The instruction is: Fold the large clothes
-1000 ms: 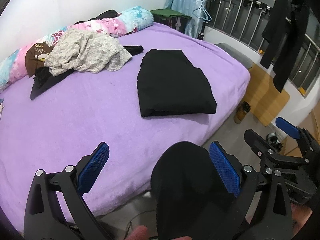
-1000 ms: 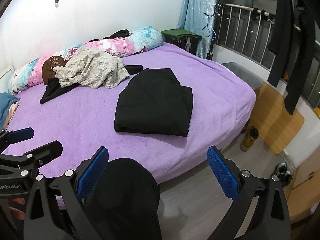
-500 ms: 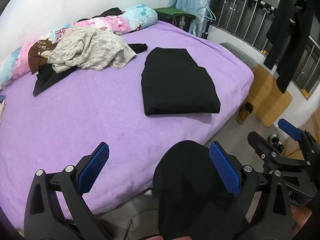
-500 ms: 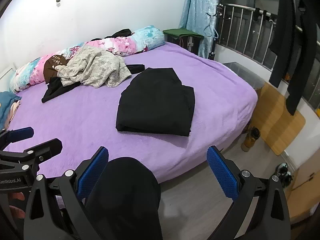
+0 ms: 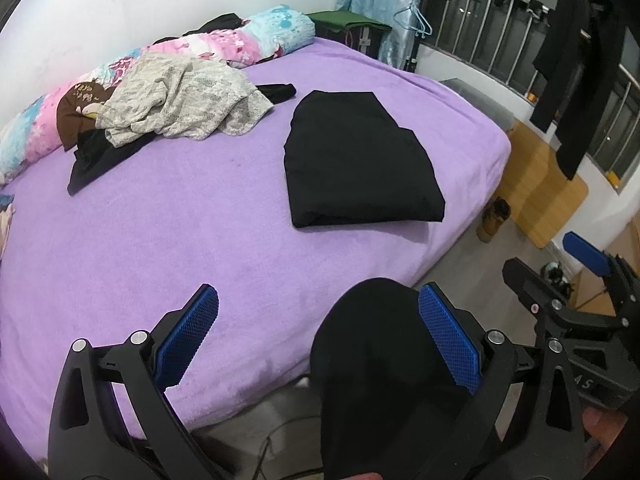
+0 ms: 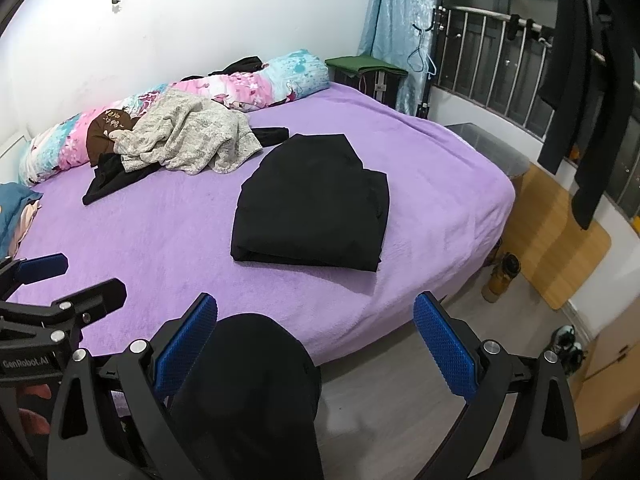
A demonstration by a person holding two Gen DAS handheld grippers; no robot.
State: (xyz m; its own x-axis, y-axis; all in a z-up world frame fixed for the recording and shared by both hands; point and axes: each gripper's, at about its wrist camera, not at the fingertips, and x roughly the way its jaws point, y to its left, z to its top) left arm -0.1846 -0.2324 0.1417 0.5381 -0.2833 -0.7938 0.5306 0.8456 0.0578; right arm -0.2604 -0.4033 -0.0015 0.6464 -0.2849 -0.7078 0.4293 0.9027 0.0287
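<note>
A folded black garment [image 5: 356, 164] lies flat on the purple bed [image 5: 168, 232], toward its right side; it also shows in the right wrist view [image 6: 316, 208]. My left gripper [image 5: 320, 340] is open and empty, held back over the bed's near edge. My right gripper [image 6: 316, 340] is open and empty, also short of the bed. Each gripper shows at the edge of the other's view. A black-clad knee [image 5: 380, 360] sits between the fingers, untouched by the pads.
A heap of unfolded clothes, a grey knit top [image 5: 180, 100] over black and brown pieces, lies at the bed's far left by a floral bolster [image 5: 240, 40]. Dark clothes [image 6: 580, 80] hang on a railing at right. A wooden board [image 6: 560, 240] and a bottle [image 6: 500, 276] stand on the floor.
Both grippers have drawn slightly nearer and turned a little; the folded black garment sits a bit more central in view. Nothing on the bed has moved.
</note>
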